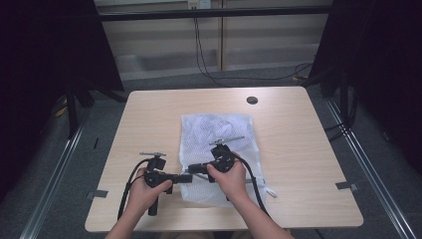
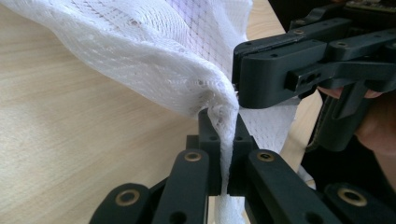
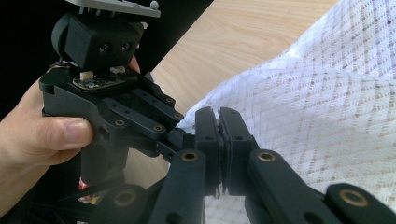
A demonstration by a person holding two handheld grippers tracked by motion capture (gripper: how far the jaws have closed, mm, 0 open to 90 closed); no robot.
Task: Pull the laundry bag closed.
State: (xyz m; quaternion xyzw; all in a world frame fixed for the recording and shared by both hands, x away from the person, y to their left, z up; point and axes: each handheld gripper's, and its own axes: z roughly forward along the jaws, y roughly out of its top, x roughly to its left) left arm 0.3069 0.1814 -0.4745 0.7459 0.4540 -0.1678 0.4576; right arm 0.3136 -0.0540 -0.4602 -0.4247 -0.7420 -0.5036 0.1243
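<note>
A white mesh bag [image 1: 219, 134] lies flat in the middle of the wooden table [image 1: 149, 114]. Both grippers meet at its near left edge. My left gripper [image 1: 188, 178] points right and is shut on a pinched-up fold of the mesh [image 2: 154, 56], which runs down between its jaws [image 2: 224, 140]. My right gripper [image 1: 193, 169] points left from over the bag. It is shut on the same edge of the mesh [image 3: 327, 107], tip to tip with the left one [image 3: 220, 128]. A hand holds each gripper.
A small black round disc [image 1: 252, 99] sits near the table's far edge. A white cord end [image 1: 271, 191] sticks out from the bag's near right corner. Metal brackets [image 1: 346, 185] clamp the table's sides. Cables [image 1: 204, 59] lie on the floor beyond.
</note>
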